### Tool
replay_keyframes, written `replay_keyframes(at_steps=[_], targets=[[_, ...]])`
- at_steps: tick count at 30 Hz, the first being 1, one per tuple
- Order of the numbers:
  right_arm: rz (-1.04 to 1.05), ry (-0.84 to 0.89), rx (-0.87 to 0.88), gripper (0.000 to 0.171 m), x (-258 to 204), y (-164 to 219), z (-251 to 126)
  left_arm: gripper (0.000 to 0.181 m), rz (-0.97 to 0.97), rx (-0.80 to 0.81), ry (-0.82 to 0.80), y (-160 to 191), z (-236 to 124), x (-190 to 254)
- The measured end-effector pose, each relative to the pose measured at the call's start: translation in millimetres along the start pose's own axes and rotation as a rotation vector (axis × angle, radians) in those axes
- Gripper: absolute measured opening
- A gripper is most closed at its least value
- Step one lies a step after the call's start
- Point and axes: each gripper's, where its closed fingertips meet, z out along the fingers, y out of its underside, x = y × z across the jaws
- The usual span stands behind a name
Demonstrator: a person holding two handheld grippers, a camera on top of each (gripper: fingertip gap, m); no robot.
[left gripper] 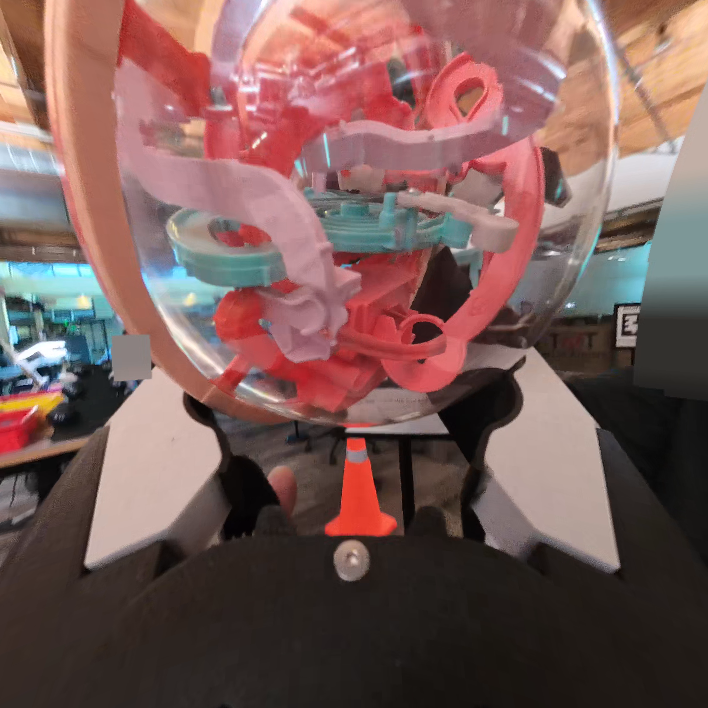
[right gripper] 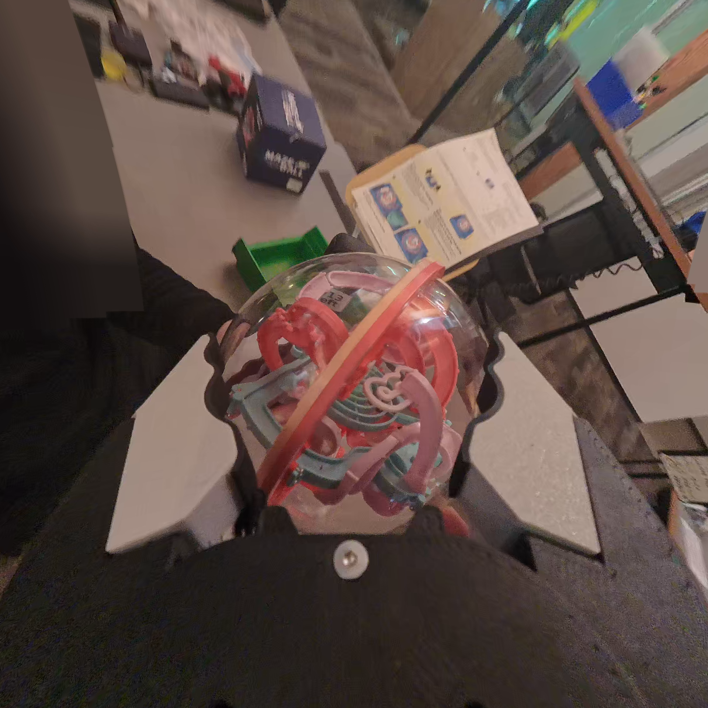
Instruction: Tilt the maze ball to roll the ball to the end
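The maze ball (left gripper: 344,230) is a clear sphere with red, lilac and teal tracks inside and an orange-red ring around it. In the left wrist view it fills the upper frame. My left gripper (left gripper: 354,394) holds it with its fingertips (left gripper: 197,406) against the sphere's lower sides. In the right wrist view the maze ball (right gripper: 344,383) sits between the two fingers of my right gripper (right gripper: 354,344), which is shut on it, with the ring running diagonally. I cannot make out the small rolling ball inside. The sphere is held up off the table.
An orange traffic cone (left gripper: 358,494) stands on the floor below the left gripper. On the grey table (right gripper: 172,172) are a dark blue box (right gripper: 281,134), a green tray (right gripper: 283,253) and an open leaflet (right gripper: 448,199). A black sleeve (right gripper: 95,344) is at the left.
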Motion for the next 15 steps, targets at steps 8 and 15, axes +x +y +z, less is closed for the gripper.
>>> replay_keyframes(at_steps=[8,15], targets=[[-0.200,0.121,-0.093,0.132,-22,-68,-59,0.150,0.212,0.050,0.129,-61,52,46],[-0.197,0.228,0.146,0.132,-38,-71,-110,0.152,0.277,-0.120,0.108,-61,85,65]])
